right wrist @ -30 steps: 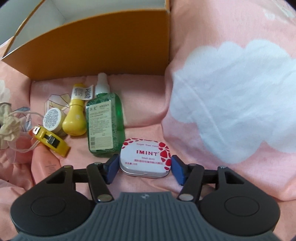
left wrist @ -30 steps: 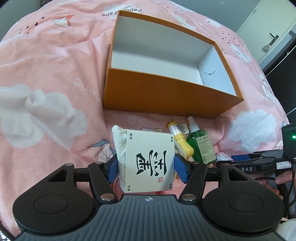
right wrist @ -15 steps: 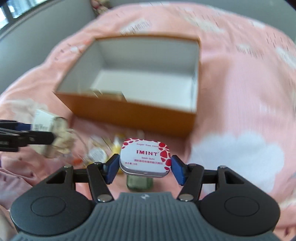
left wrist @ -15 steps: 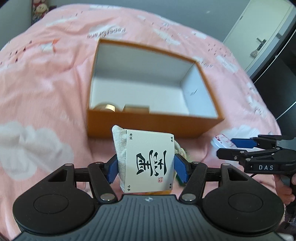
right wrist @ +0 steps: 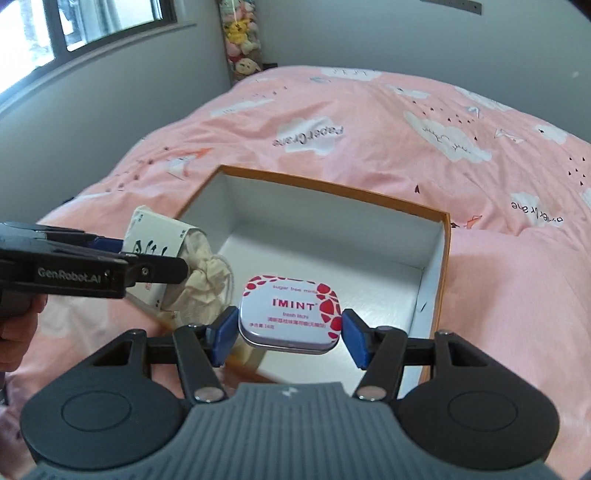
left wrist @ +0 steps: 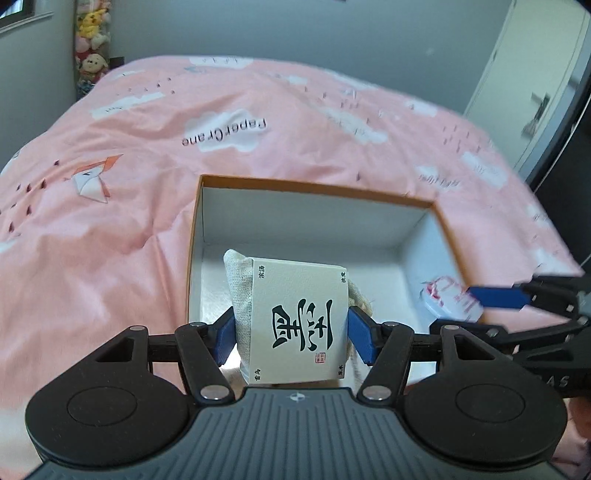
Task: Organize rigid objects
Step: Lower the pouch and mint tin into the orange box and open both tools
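Observation:
My left gripper (left wrist: 291,332) is shut on a white pack with black calligraphy wrapped in a cloth pouch (left wrist: 299,325), held above the left part of the open orange box (left wrist: 317,186). My right gripper (right wrist: 286,332) is shut on a red and white IMINT mint tin (right wrist: 290,314), held over the near right part of the same box (right wrist: 445,258). The right gripper and tin (left wrist: 448,295) show blurred at the right in the left wrist view. The left gripper with its pack (right wrist: 155,243) shows at the left in the right wrist view.
The box sits on a pink bedspread (left wrist: 110,229) with cloud prints. The box's white inside is mostly hidden behind the held objects. Stuffed toys (right wrist: 240,40) hang in the far corner. A window (right wrist: 85,26) is at the left, a door (left wrist: 532,85) at the right.
Both grippers have risen from the bed and moved forward over the box, each carrying its object. The loose bottles and small items on the bedspread have dropped out of view.

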Demonstrator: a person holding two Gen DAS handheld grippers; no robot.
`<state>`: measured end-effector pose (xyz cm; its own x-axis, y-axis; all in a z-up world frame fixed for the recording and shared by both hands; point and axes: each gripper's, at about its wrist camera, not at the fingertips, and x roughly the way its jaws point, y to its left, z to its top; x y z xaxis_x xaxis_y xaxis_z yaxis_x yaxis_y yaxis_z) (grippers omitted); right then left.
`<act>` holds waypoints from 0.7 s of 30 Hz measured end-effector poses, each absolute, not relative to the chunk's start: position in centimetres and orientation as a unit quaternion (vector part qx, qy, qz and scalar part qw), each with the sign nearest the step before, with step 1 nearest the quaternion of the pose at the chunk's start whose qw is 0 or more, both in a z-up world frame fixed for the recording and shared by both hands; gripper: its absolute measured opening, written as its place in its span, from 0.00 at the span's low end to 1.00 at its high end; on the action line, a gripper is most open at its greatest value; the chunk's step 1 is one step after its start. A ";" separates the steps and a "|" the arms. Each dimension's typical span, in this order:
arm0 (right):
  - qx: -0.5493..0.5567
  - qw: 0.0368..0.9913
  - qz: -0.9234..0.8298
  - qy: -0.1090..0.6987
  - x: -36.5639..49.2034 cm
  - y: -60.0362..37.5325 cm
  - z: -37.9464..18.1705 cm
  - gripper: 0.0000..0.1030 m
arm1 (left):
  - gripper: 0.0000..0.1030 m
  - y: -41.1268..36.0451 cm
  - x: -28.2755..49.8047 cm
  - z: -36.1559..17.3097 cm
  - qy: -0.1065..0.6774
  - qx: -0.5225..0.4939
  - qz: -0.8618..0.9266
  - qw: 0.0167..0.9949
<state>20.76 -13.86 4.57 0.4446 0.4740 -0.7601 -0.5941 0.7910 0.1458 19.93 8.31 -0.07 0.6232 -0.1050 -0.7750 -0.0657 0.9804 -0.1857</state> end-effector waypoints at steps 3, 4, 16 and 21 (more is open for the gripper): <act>-0.079 0.842 0.309 0.435 23.1 -12.6 2.9 0.58 | 0.69 9.6 22.7 -2.0 0.475 -0.091 -0.018 0.875; -0.082 0.840 0.308 0.440 23.8 -12.4 2.2 0.58 | 0.69 9.8 23.6 -2.5 0.488 -0.078 -0.016 0.869; -0.090 0.826 0.292 0.474 27.9 -10.6 -1.9 0.58 | 0.70 5.3 29.4 -6.8 0.561 0.103 0.009 0.822; -0.089 0.822 0.298 0.477 28.0 -10.7 -2.4 0.58 | 0.70 4.0 29.7 -8.0 0.577 0.168 0.021 0.799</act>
<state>28.01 -10.65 -2.39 0.3670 0.4058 -0.8370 -0.5754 0.8061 0.1386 29.69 4.05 -8.02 0.3329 0.2277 -0.9151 0.1599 0.9427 0.2928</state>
